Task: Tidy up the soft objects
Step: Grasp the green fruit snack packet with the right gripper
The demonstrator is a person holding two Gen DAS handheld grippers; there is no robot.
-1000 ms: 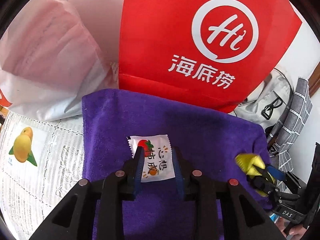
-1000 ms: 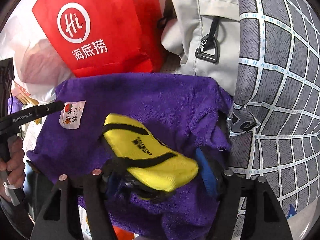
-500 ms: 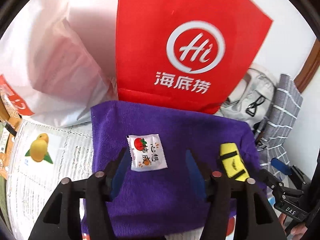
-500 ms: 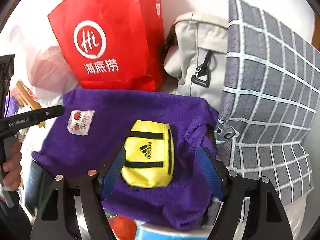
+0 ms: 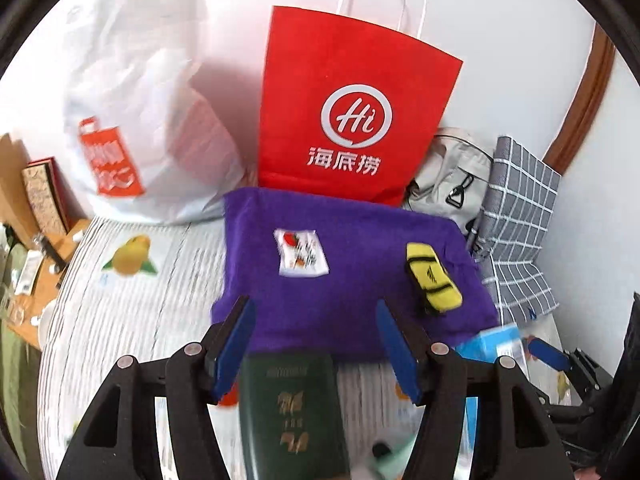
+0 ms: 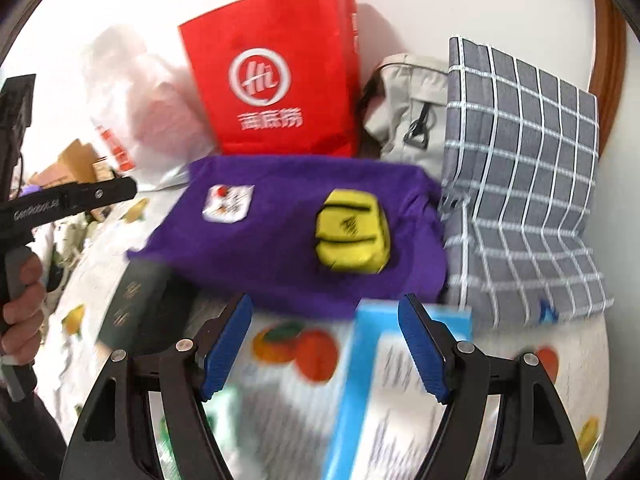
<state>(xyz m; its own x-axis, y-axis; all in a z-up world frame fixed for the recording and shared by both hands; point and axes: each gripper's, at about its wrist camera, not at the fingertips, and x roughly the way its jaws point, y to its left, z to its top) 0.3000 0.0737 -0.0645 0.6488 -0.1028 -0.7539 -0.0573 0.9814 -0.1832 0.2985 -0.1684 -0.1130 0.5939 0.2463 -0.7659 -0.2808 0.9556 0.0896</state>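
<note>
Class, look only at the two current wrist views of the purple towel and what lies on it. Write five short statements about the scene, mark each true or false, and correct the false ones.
1. The yellow pouch lies on the purple towel. True.
2. The left gripper is clamped on the white sachet. False: its jaws stand open and empty, and the sachet lies free on the towel.
3. The red paper bag stands behind the towel. True.
4. The right gripper holds the yellow pouch. False: it is open, and the pouch sits apart from it, further back.
5. The sachet lies to the right of the pouch. False: it lies to the pouch's left in both views.
</note>
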